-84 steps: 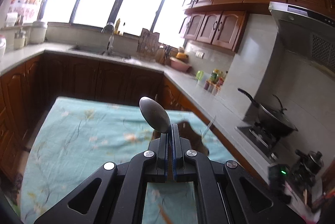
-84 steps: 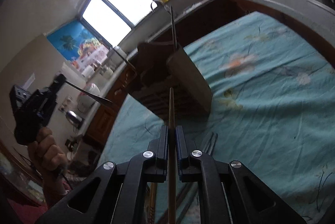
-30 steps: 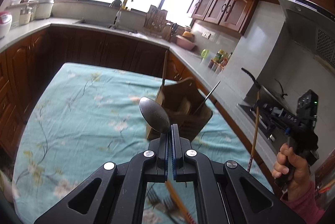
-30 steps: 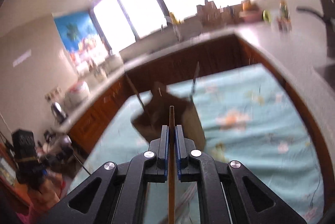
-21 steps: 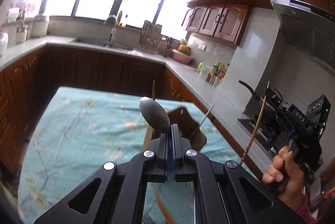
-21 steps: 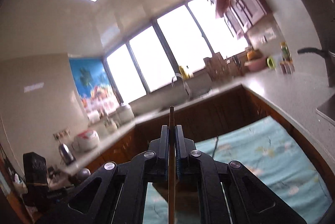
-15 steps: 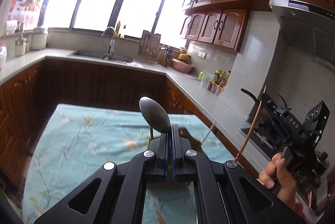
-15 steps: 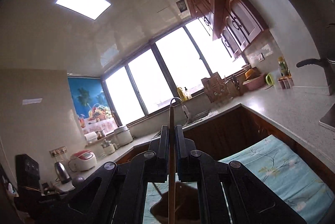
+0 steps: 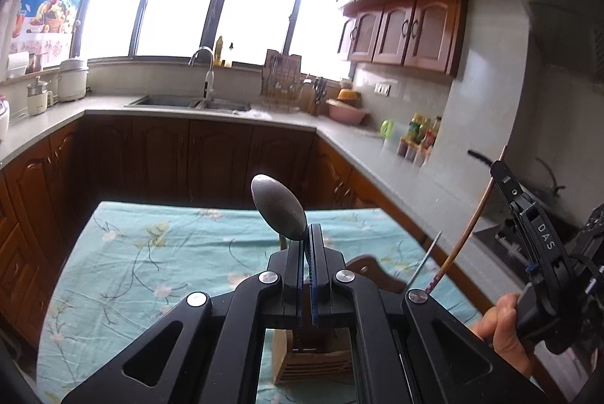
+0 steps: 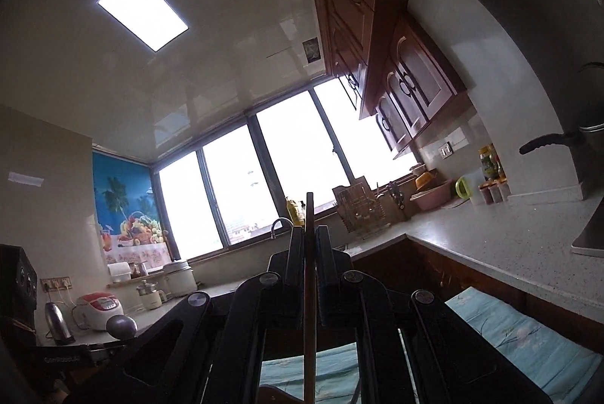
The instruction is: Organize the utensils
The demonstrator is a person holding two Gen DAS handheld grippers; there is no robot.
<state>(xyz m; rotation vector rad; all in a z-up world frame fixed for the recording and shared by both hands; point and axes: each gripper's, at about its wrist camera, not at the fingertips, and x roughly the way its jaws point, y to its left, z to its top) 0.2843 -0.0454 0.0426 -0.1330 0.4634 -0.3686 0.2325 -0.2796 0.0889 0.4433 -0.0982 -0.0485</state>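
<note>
My left gripper point(image 9: 305, 234) is shut on a metal spoon point(image 9: 278, 207), bowl up, above a wooden utensil holder point(image 9: 313, 362) on the teal floral tablecloth point(image 9: 143, 260). A metal utensil handle point(image 9: 424, 262) sticks out of the holder. My right gripper point(image 10: 309, 238) is shut on a wooden chopstick point(image 10: 309, 290) and tilts up toward the ceiling. In the left wrist view the right gripper point(image 9: 502, 173) is at the right with the chopstick point(image 9: 464, 234) slanting down toward the holder. The spoon point(image 10: 121, 326) also shows at lower left in the right wrist view.
Wooden cabinets and a grey counter point(image 9: 377, 147) wrap round the table, with a sink point(image 9: 188, 102), dish rack point(image 9: 281, 79), pink bowl point(image 9: 347, 115) and spice jars point(image 9: 419, 136). A pan handle point(image 9: 479, 156) and stove are at right. Appliances point(image 10: 100, 306) stand at left.
Both grippers have lifted and tilted upward. The holder has slid down under my left gripper. The right view has swung from the table to the ceiling and windows.
</note>
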